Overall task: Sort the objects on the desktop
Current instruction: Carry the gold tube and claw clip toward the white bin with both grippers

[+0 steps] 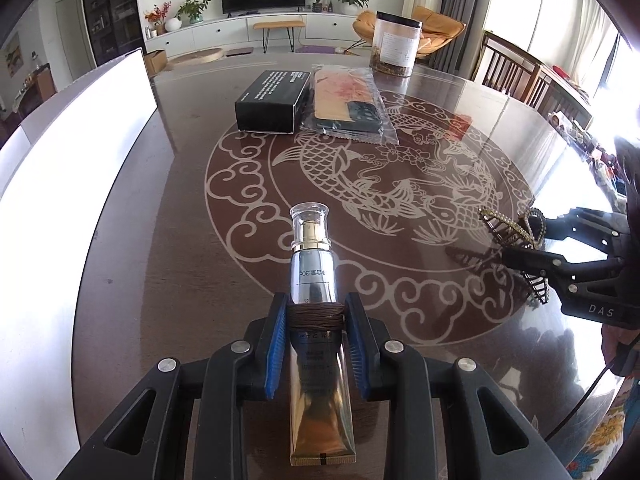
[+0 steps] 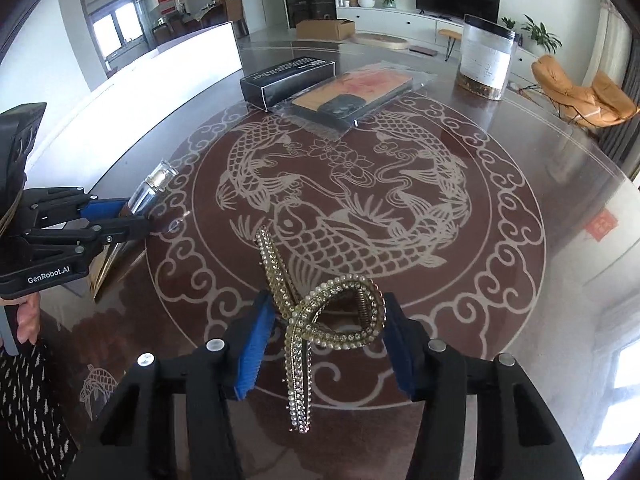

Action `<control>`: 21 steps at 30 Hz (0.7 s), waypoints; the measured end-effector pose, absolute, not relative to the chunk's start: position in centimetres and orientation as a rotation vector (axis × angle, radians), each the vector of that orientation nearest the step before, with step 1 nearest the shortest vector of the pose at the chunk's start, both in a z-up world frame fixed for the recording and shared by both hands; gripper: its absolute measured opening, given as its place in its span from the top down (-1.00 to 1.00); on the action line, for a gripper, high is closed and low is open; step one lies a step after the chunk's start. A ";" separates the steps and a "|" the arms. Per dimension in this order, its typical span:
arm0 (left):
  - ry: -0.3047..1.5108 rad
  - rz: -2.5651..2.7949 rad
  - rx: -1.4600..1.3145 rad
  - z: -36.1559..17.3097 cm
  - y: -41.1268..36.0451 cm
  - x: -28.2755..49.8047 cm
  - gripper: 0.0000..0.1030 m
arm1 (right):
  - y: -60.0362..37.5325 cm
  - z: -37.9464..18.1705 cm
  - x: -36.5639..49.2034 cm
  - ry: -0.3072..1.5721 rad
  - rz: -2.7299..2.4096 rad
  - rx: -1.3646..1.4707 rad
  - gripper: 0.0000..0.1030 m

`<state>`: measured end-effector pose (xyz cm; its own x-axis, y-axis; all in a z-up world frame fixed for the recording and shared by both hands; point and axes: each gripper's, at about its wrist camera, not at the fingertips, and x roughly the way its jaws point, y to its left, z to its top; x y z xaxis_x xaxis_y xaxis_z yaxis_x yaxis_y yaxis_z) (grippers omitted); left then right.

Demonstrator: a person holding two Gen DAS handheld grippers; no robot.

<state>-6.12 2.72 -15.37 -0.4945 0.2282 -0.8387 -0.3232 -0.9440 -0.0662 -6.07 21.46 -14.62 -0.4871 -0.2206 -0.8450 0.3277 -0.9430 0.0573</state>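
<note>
My left gripper (image 1: 316, 312) is shut on a gold cosmetic tube (image 1: 314, 280) with a clear cap and brown thread wound round its middle; it is held above the table. It also shows at the left of the right wrist view (image 2: 150, 196). My right gripper (image 2: 326, 312) is shut on a gold rhinestone hair claw (image 2: 320, 320), held above the table. That claw (image 1: 516, 228) and the right gripper (image 1: 520, 244) show at the right of the left wrist view.
On the round glass table (image 1: 180, 220) with a fish pattern lie a black box (image 1: 272, 100), a phone case in a clear bag (image 1: 348, 104) and a clear jar with a black lid (image 1: 394, 44). A white box (image 1: 80, 152) stands at the left. Wooden chairs (image 1: 516, 72) stand far right.
</note>
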 end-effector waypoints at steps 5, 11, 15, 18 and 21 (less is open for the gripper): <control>0.083 2.479 -1.299 -13.4 2.4 -5.4 0.45 | 21.2 -11.6 -4.6 0.127 -2.507 1.328 0.06; -0.053 2.542 -1.180 -9.4 0.1 -3.8 0.45 | 19.3 -7.1 -5.0 0.110 -2.521 1.262 0.06; -0.155 2.618 -1.093 -5.7 -3.1 -2.3 0.45 | 15.6 -3.5 -5.7 0.110 -2.494 1.146 0.06; -0.224 2.679 -1.015 -2.3 -6.4 -0.7 0.45 | 11.9 -0.3 -6.1 0.109 -2.459 1.033 0.06; -0.220 2.757 -0.949 1.1 -10.5 1.2 0.45 | 7.7 2.8 -6.4 0.084 -2.404 0.923 0.06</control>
